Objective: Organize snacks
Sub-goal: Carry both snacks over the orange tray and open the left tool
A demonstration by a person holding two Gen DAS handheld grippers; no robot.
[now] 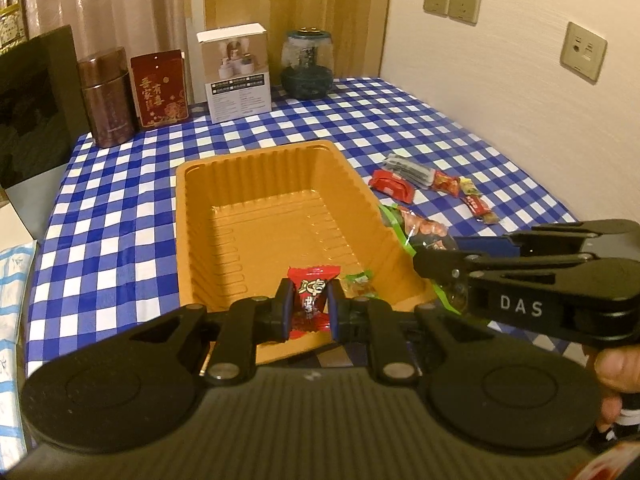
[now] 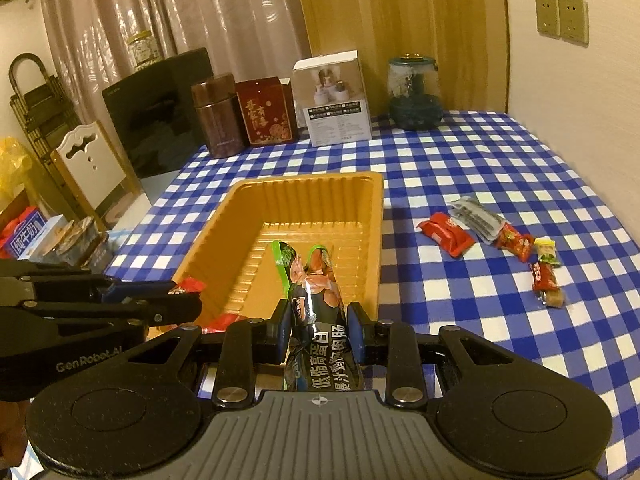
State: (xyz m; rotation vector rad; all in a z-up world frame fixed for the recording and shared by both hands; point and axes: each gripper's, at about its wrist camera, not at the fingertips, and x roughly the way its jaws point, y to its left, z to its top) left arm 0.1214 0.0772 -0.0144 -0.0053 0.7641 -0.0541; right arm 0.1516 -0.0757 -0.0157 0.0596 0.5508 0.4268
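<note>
holding a small red foil-wrapped candy (image 1: 311, 300) pinched tight between its blue pads, the left gripper (image 1: 310, 308) hangs over the near end of the ribbed orange plastic tray (image 1: 256, 208). a little green-wrapped sweet (image 1: 362, 285) lies on the tray floor just beside that candy. the right gripper (image 2: 318, 330) has its jaws closed narrowly on a long dark sausage packet with a green top edge (image 2: 312, 292), which sticks up and forward above the tray's near right part. the tray sits on a blue and white checked tablecloth (image 2: 460, 168). to its right, well apart from it, a loose group of snacks waits on the cloth: a red wrapped snack (image 2: 446, 233), a grey clear sachet (image 2: 476, 218), a small red candy (image 2: 514, 242), a yellow-green candy (image 2: 546, 252) and a red and tan bar (image 2: 546, 282). along the far edge stand a brown round tin (image 2: 218, 114), a red square tin (image 2: 264, 110), a white carton (image 2: 336, 100) and a dark glass jar (image 2: 414, 94).
</note>
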